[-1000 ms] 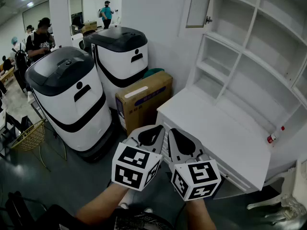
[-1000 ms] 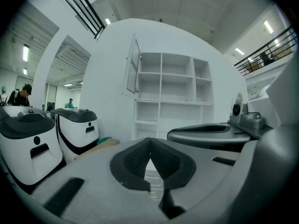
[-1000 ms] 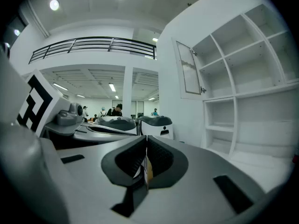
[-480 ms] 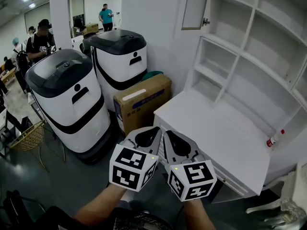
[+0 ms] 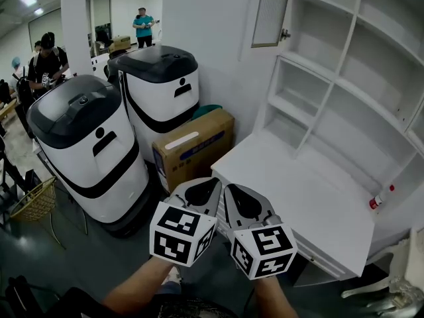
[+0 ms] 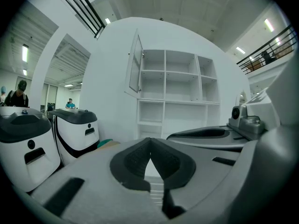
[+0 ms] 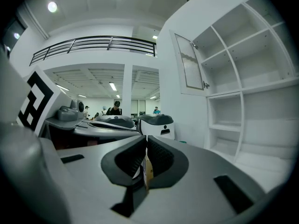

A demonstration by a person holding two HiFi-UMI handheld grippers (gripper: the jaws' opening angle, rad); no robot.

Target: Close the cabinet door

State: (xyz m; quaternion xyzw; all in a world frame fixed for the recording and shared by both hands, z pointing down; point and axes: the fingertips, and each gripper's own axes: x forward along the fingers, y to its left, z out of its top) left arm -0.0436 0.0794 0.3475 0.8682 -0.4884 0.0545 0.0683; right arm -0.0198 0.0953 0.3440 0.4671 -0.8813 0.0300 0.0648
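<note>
Cabinet door [image 5: 267,12], tall ribbed pane (white frame)

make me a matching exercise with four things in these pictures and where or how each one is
Things:
1. cabinet door
2. cardboard box
3. red-capped bottle
4. wire basket

Place or state:
a. on the white desk, near its right end
b. low down at the far left of the head view
c. swung open, beside the top shelves
d. on the floor between a white machine and the white desk

Pairs: 1-c, 2-d, 3-a, 4-b
</note>
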